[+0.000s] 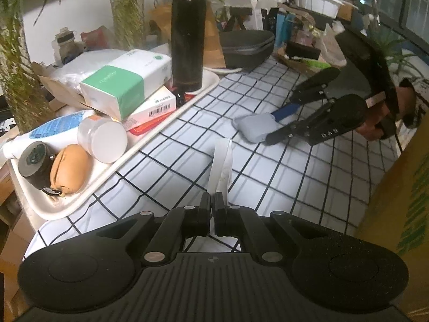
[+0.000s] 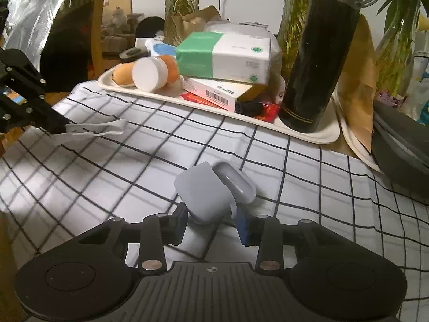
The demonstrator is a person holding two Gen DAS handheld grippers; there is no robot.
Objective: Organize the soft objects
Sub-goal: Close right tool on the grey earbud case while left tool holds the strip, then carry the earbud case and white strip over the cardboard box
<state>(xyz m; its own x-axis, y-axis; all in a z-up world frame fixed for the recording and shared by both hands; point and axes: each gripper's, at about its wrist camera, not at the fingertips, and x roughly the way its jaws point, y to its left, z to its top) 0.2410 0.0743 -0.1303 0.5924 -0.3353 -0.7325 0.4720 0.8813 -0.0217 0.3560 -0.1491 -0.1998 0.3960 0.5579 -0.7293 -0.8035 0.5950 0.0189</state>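
My left gripper (image 1: pixel 212 209) is shut on a thin white plastic packet (image 1: pixel 221 166) and holds it above the checked cloth (image 1: pixel 295 177); the packet also shows in the right wrist view (image 2: pixel 93 130), sticking out of the left gripper (image 2: pixel 57 128). My right gripper (image 2: pixel 211 221) is closed around a soft grey pouch (image 2: pixel 205 196) resting on the cloth (image 2: pixel 134 177), with a grey rounded case (image 2: pixel 237 185) lying against it. In the left wrist view the right gripper (image 1: pixel 270 127) holds the grey pouch (image 1: pixel 253 127) at mid-table.
A cream tray (image 1: pixel 118 166) at the left holds a tan pouch (image 1: pixel 70 171), white jar (image 1: pixel 103 139), tissue pack (image 1: pixel 126 86), boxes and a tall black bottle (image 1: pixel 187 40). A dark zip case (image 1: pixel 246 47) sits behind. A cardboard box (image 1: pixel 396 214) stands at the right.
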